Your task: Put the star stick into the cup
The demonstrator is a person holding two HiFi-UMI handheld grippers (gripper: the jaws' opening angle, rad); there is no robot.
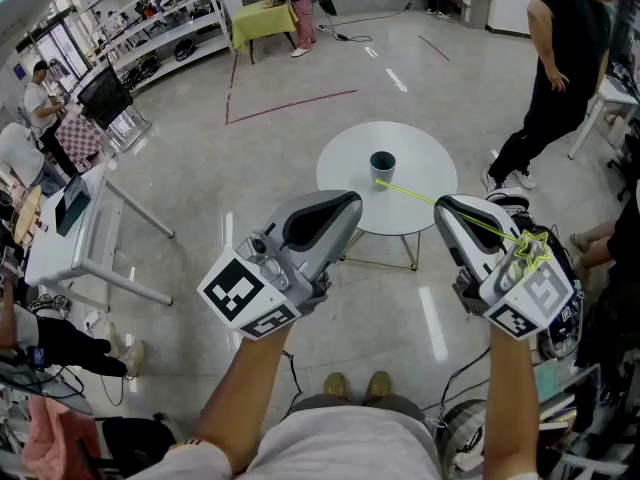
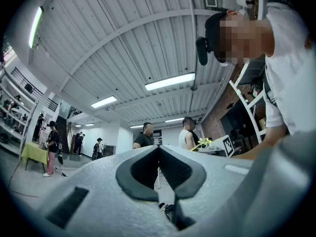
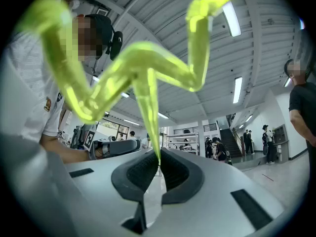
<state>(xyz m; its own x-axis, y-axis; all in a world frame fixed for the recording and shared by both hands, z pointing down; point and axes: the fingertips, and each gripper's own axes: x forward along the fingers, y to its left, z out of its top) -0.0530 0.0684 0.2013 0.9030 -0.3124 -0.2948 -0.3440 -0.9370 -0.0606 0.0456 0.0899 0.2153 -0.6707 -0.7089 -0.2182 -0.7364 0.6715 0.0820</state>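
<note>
A dark cup (image 1: 382, 162) stands on a round white table (image 1: 420, 153) ahead of me on the floor. The yellow-green star stick (image 1: 470, 223) is pinched in my right gripper (image 1: 447, 208), which is shut on it. Its star (image 1: 530, 251) lies back over the gripper body, and the thin end reaches forward, in line with the cup. In the right gripper view the star (image 3: 133, 63) looms close and its stem runs down into the closed jaws of the gripper (image 3: 159, 154). My left gripper (image 1: 345, 206) is held up beside it, shut with nothing in it (image 2: 159, 149).
A person in black (image 1: 565, 58) stands right of the round table. A white folding table (image 1: 75, 233) is at the left, shelves and a yellow-green covered table (image 1: 262, 13) at the back. Red tape lines (image 1: 290, 106) mark the floor. My feet (image 1: 355, 386) are below.
</note>
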